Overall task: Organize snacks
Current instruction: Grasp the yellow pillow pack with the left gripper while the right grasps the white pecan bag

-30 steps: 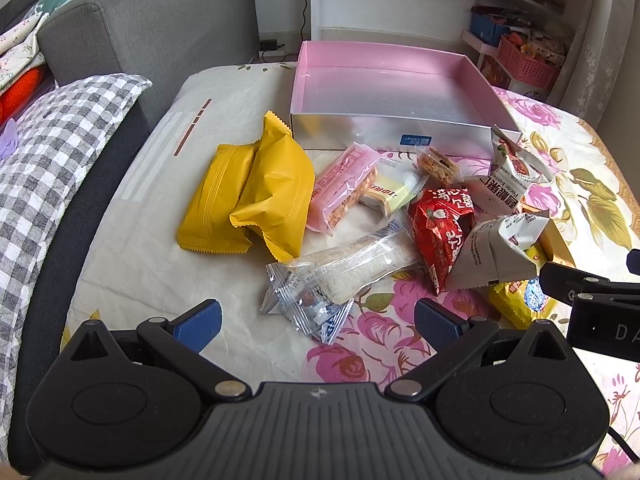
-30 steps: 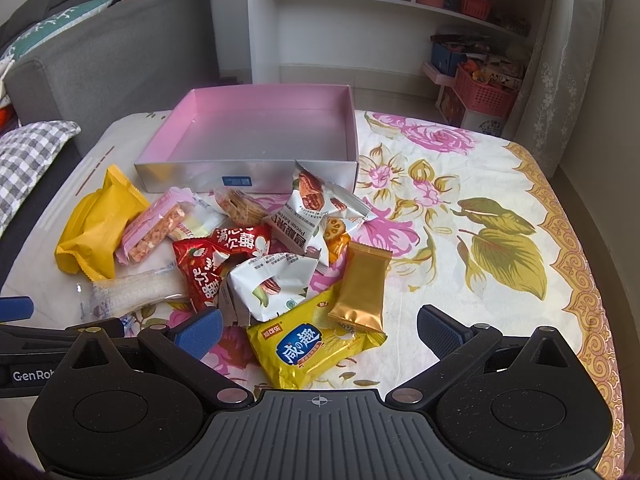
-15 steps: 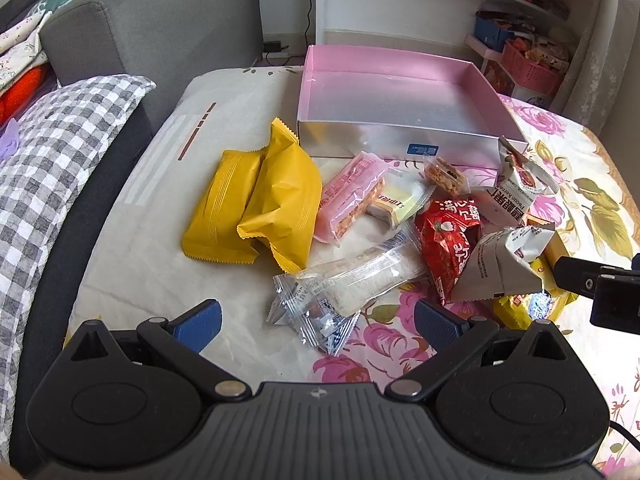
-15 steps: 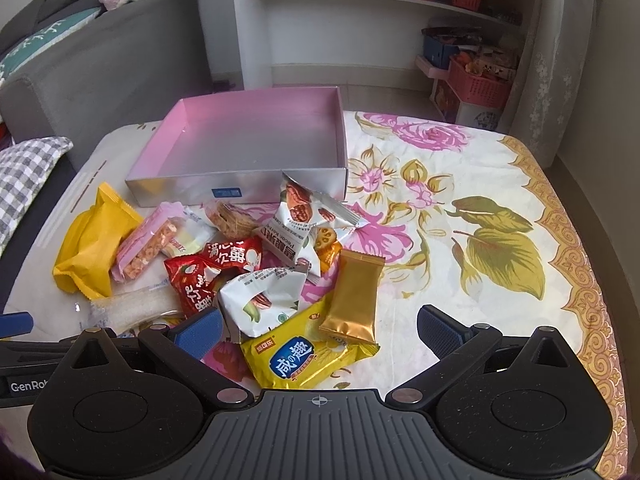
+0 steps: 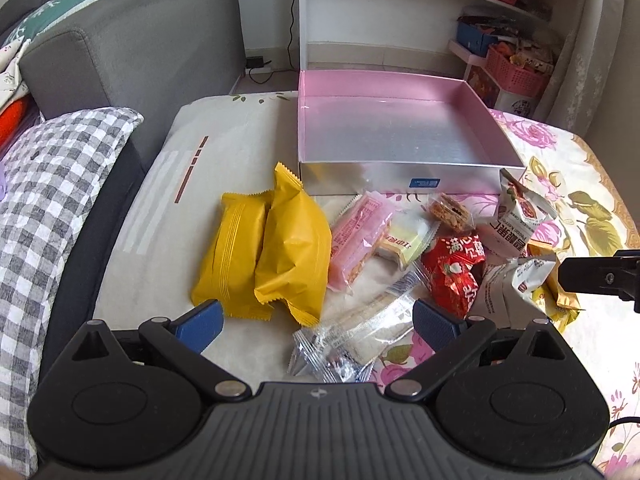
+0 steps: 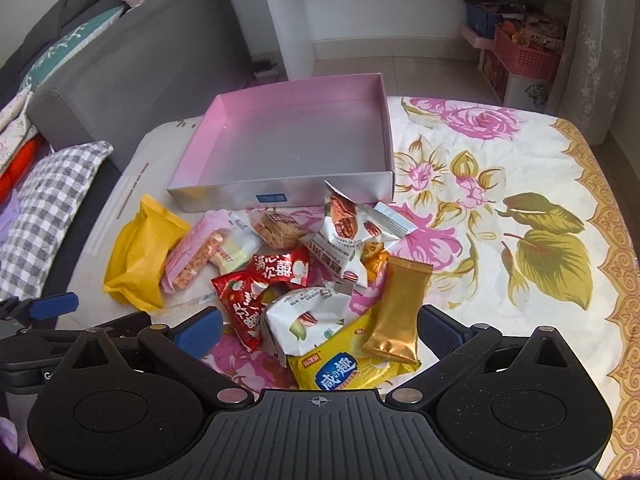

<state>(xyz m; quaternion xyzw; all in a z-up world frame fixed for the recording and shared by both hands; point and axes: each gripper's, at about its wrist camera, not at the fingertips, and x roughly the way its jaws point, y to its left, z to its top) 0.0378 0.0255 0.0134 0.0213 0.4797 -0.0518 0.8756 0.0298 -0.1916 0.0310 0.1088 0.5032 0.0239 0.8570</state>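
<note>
Both grippers just hovering low, side by side. Left gripper (image 5: 316,322) has its jaws spread wide, nothing in them. Right gripper (image 6: 318,326) same deal, wide apart and empty.

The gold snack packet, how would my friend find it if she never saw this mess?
Start at the pink box; the snack pile lies before it. On the pile's right edge, the gold packet rests atop a yellow bag. It alone is plain shiny gold, unprinted.

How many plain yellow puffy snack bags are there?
2. Both lie at the left end of the snack pile: one yellow bag flat on the outside, the other yellow bag leaning on it, next to the pink packet. More could be hidden underneath the pile.
</note>
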